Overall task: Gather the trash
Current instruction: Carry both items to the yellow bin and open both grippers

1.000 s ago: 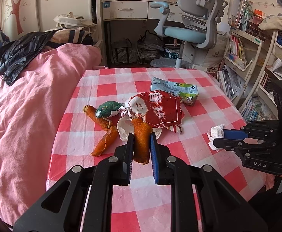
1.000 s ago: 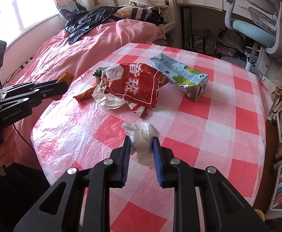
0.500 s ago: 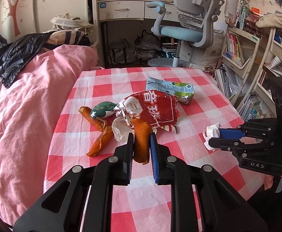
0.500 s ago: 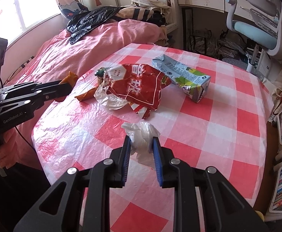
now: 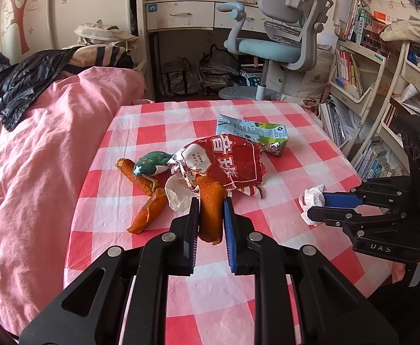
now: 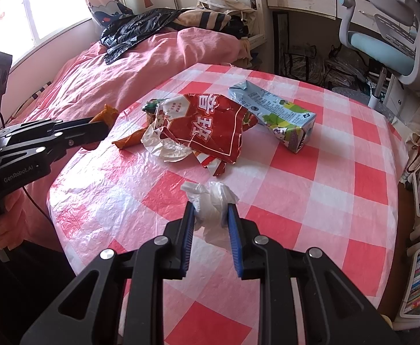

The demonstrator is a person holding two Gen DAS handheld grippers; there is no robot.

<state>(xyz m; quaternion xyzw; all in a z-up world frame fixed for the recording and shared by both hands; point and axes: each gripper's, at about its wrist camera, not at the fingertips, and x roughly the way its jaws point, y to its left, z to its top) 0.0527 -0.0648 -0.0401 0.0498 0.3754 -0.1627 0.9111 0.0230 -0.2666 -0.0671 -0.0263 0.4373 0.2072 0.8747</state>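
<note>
Your left gripper (image 5: 210,215) is clamping an orange peel strip (image 5: 210,210) and your right gripper (image 6: 211,215) a crumpled tissue (image 6: 210,204), both raised over the checked table (image 6: 310,201) — the red snack wrapper (image 6: 213,129), flattened milk carton (image 6: 276,115) and two more peels (image 5: 143,195) are lying ahead.

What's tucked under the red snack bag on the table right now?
A crumpled white wrapper pokes out from under the red snack bag's near-left edge, with a green wrapper beside it. Anything under the bag's middle is covered.

left hand-held gripper (image 6: 100,132): "GenRobot.AI" | right hand-held gripper (image 5: 319,207): "UAS"
</note>
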